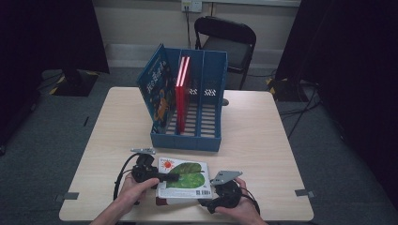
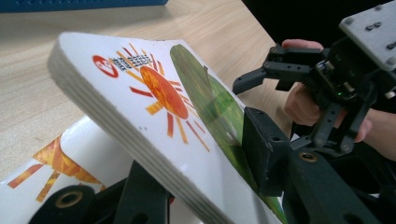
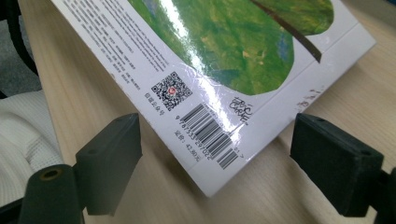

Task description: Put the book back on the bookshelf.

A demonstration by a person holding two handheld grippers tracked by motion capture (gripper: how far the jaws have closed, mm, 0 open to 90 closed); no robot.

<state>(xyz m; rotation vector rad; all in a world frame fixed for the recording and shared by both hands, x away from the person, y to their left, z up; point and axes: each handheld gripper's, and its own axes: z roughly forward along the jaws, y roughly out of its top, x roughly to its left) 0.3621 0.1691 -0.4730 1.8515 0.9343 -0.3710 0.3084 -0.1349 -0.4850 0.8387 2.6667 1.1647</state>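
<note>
A white picture book (image 1: 184, 179) with a green leaf and an orange sun on its cover is tilted up off the table at the near edge. My left gripper (image 1: 171, 177) is shut on its left side, one pad (image 2: 264, 149) on the cover and the other jaw beneath. Under it lies a second white book (image 2: 70, 154) with a sun design. My right gripper (image 3: 223, 165) is open, its pads either side of the barcode corner of the book (image 3: 210, 130) without touching it. It also appears in the left gripper view as the right gripper (image 2: 285, 107).
A blue file organizer (image 1: 187, 138) stands mid-table with a leaning blue book (image 1: 157, 91) and an upright red book (image 1: 182, 93) in its left slots. A black folding chair (image 1: 225, 42) is behind the table. Bare wood (image 1: 263, 126) lies to either side.
</note>
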